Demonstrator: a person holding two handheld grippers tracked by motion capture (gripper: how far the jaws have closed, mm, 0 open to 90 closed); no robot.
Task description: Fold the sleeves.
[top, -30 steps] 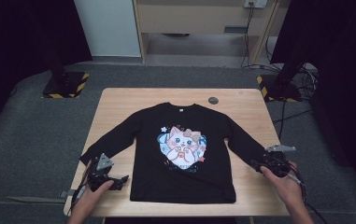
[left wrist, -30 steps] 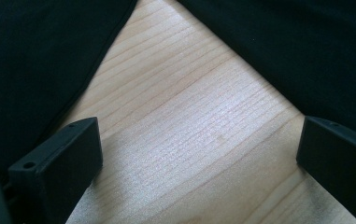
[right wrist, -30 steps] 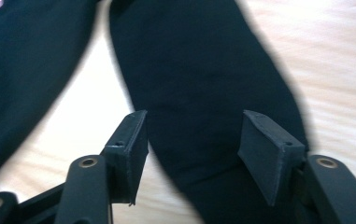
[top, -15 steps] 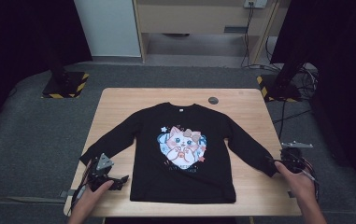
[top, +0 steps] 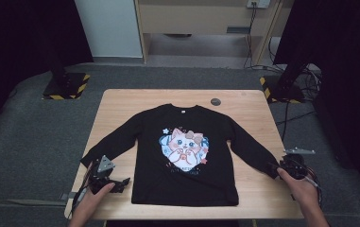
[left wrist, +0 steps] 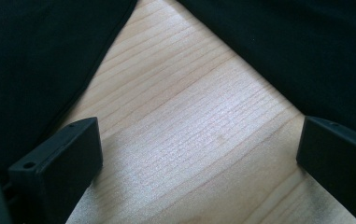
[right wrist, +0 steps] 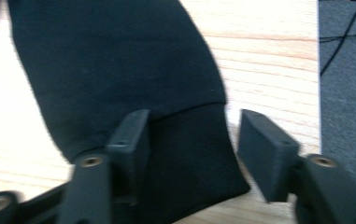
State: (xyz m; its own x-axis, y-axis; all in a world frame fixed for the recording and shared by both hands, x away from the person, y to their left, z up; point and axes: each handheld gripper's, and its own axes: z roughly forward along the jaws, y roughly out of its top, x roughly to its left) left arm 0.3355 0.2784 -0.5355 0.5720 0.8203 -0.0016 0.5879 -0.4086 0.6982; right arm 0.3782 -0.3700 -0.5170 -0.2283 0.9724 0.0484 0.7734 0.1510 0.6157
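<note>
A black long-sleeved shirt [top: 184, 146] with a cat print lies flat, front up, on the wooden table [top: 248, 99]. My left gripper [top: 121, 182] rests near the table's front left, between the left sleeve and the hem. In the left gripper view it [left wrist: 199, 154] stands open over bare wood, with black fabric [left wrist: 35, 56] on both sides. My right gripper [top: 281, 166] is at the right sleeve's end by the table's right edge. Its jaws [right wrist: 199, 140] have just been closing and straddle the cuff [right wrist: 189, 154] without pinching it.
A small dark round disc [top: 215, 101] sits on the table behind the collar. Stand bases with yellow-black stripes [top: 66, 85] and cables [top: 305, 80] lie on the grey floor on both sides. A wooden cabinet [top: 201, 14] stands at the back.
My right hand has shifted a little to the right, toward the table's edge, and now sits at the tip of the right sleeve. The left hand and the shirt body have stayed put.
</note>
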